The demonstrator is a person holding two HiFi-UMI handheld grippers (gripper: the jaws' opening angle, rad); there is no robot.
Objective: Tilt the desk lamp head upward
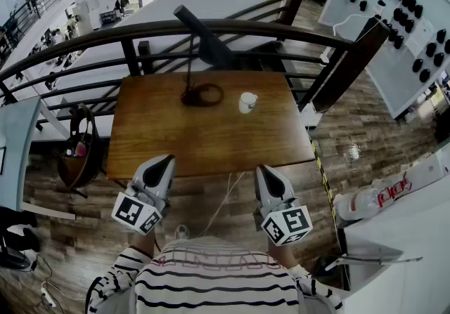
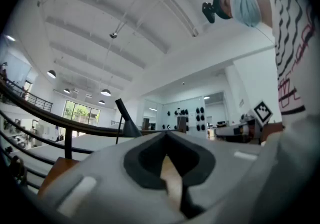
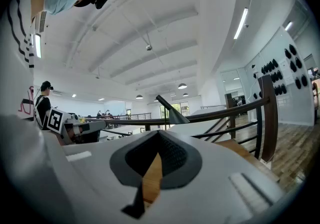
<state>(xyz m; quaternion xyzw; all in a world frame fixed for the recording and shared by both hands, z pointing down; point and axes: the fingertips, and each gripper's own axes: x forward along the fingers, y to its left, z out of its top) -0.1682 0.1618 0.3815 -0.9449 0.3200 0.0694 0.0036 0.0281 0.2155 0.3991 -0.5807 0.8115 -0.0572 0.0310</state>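
Desk lamp [image 1: 207,42] at 12 o'clock on the wooden table [image 1: 211,140], a white cup [image 1: 247,102] — possibly tilted — at its 3 o'clock; left gripper [image 1: 166,162] and right gripper [image 1: 263,171], both clenched empty, at the 6 o'clock edge.

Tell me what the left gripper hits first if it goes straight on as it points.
Likely the desk lamp: the left gripper points over the wooden table toward its base and pole. Depth is unclear; it could slip past to the railing.
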